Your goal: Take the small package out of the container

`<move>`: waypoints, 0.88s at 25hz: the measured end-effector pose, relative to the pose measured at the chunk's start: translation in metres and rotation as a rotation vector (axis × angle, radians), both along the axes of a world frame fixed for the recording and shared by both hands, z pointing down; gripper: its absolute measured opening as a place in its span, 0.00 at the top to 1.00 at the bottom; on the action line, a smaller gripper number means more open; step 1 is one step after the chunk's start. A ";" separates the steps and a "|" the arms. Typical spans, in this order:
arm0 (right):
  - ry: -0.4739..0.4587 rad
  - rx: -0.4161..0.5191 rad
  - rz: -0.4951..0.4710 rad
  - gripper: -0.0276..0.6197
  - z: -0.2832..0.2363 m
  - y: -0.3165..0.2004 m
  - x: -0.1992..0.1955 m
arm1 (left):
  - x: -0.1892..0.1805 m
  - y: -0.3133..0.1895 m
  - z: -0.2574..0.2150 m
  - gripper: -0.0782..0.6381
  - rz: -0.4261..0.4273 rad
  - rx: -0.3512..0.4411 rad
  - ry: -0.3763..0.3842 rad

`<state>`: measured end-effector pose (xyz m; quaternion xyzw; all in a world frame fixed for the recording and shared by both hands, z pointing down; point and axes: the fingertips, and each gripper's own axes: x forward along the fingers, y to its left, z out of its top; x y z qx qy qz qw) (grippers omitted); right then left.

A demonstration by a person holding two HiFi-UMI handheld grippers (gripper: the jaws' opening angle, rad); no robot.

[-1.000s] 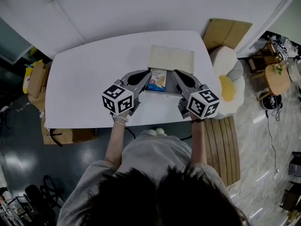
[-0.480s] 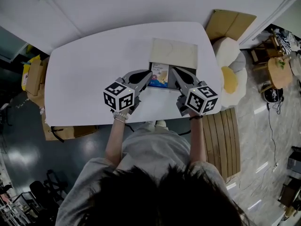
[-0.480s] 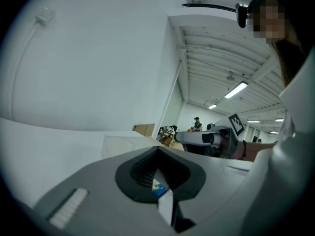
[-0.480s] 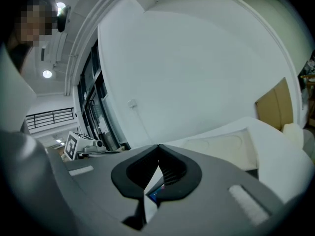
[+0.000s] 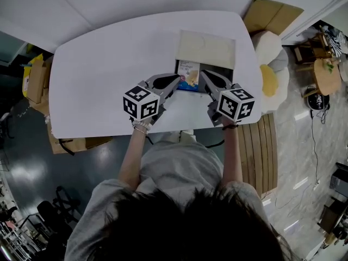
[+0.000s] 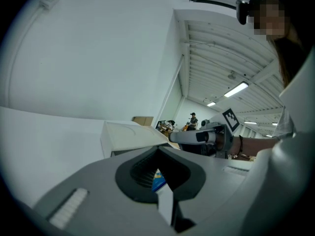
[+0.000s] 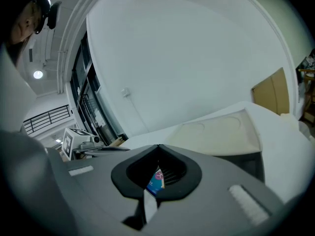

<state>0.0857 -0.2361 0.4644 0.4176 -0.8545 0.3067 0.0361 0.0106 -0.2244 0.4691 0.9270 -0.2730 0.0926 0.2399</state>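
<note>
A small blue and white package (image 5: 188, 75) lies in the dark base of a container (image 5: 219, 75) whose beige lid (image 5: 206, 48) is folded back. My left gripper (image 5: 177, 79) is shut, its tips at the package's left edge. My right gripper (image 5: 202, 75) is shut, its tips at the package's right edge. In the left gripper view the jaws meet at the left gripper (image 6: 158, 149), and a bit of the package (image 6: 158, 180) shows through the gap behind the tips. The right gripper view shows the same: the right gripper (image 7: 158, 146) with the package (image 7: 156, 180) behind it. I cannot tell whether either gripper pinches the package.
The white table (image 5: 109, 64) has a near edge just under the marker cubes. Cardboard boxes (image 5: 33, 80) stand on the floor at the left, flat cardboard (image 5: 272, 15) at the back right. An egg-shaped cushion (image 5: 270, 69) and a slatted wooden bench (image 5: 262, 151) are at the right.
The head view has shifted, so the table and the container sit higher in the picture. Both grippers keep their places at the package's sides, still shut.
</note>
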 end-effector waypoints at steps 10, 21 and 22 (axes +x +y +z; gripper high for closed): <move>0.106 -0.124 -0.080 0.94 0.036 -0.002 0.001 | 0.001 -0.002 0.018 0.90 0.007 -0.047 0.010; 0.113 -0.227 -0.137 0.94 0.053 -0.012 0.003 | -0.002 -0.011 0.026 0.90 0.009 -0.066 0.006; 0.109 -0.235 -0.143 0.93 0.054 -0.012 0.003 | -0.003 -0.012 0.027 0.90 0.007 -0.067 0.007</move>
